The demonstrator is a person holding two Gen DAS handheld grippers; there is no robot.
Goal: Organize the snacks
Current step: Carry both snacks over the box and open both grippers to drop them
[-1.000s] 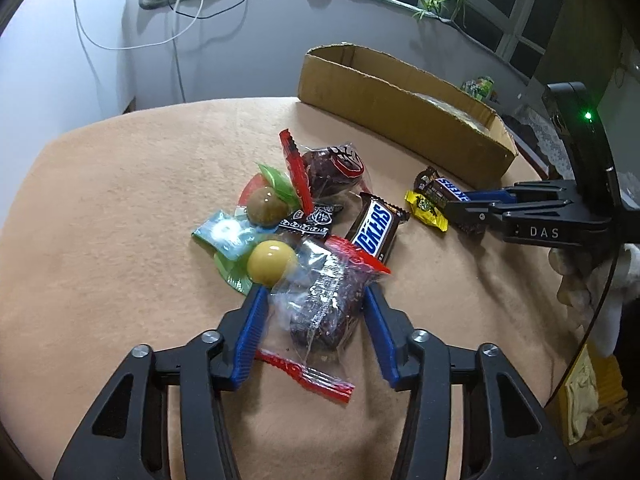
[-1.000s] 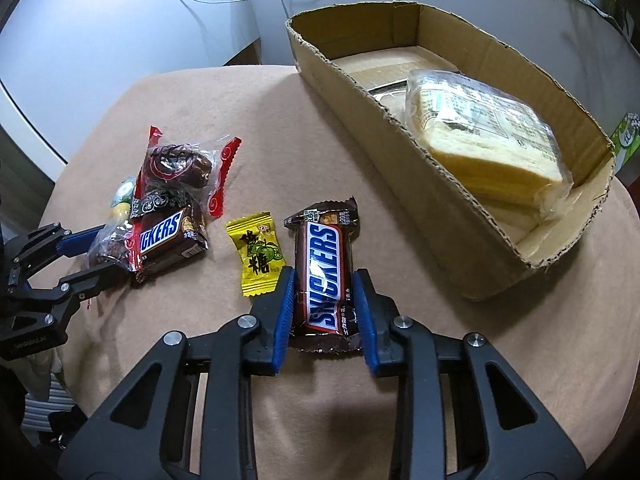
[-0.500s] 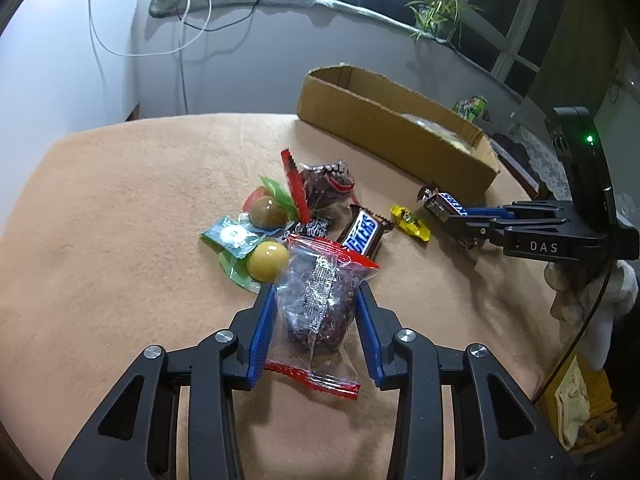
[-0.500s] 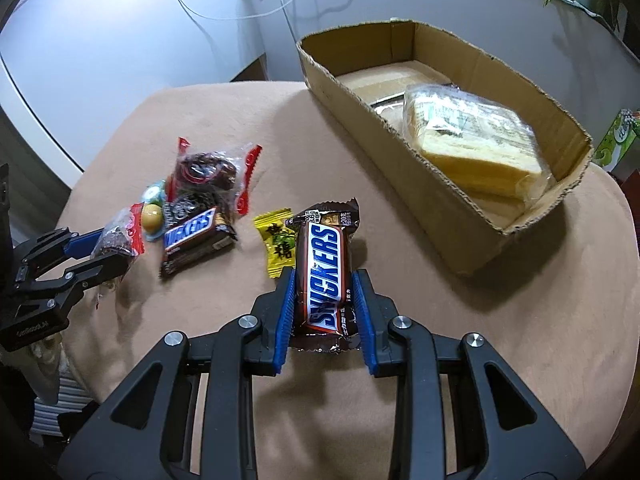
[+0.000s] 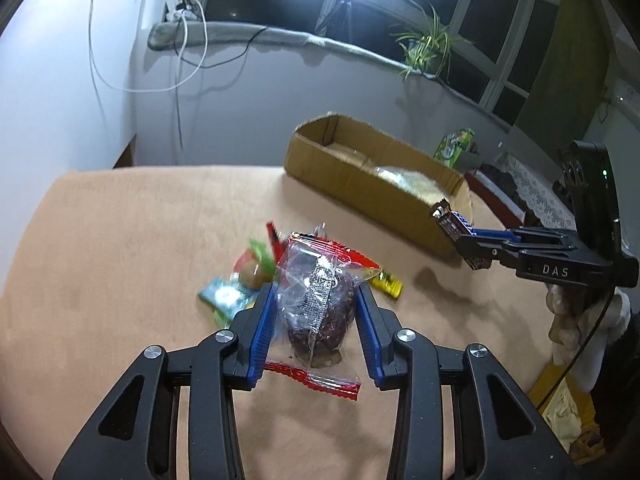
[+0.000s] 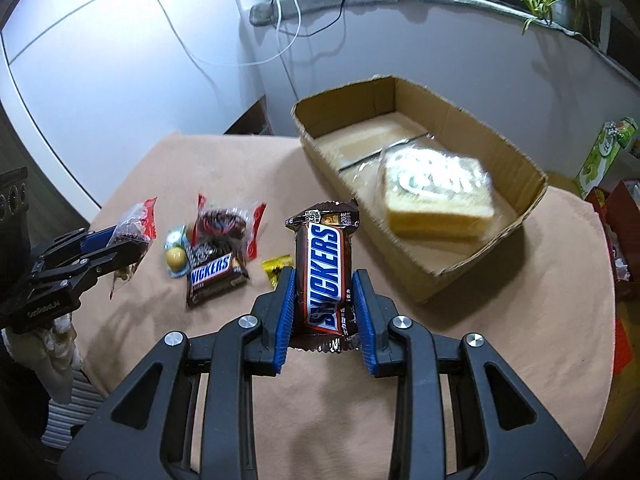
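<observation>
My left gripper [image 5: 316, 300] is shut on a clear red-edged packet of dark snack [image 5: 316, 308] and holds it above the table. My right gripper [image 6: 324, 284] is shut on a Snickers bar [image 6: 326, 268], also lifted, near the long cardboard box [image 6: 484, 256] that holds a wrapped bread slice [image 6: 436, 196]. On the table lie a second Snickers bar [image 6: 216, 276], another red-edged packet [image 6: 224, 220], a yellow candy [image 6: 276, 268] and round green-wrapped sweets [image 6: 176, 256]. The right gripper also shows in the left wrist view [image 5: 460, 236], beside the box [image 5: 360, 188].
The round table has a tan cloth [image 5: 120, 260]. A green carton [image 6: 604, 156] and red items stand beyond the box at the right. A wall with hanging cables [image 5: 180, 60] and a window ledge with a plant [image 5: 424, 48] lie behind.
Both grippers have risen off the table with their snacks. The right one has carried the Snickers bar closer to the box.
</observation>
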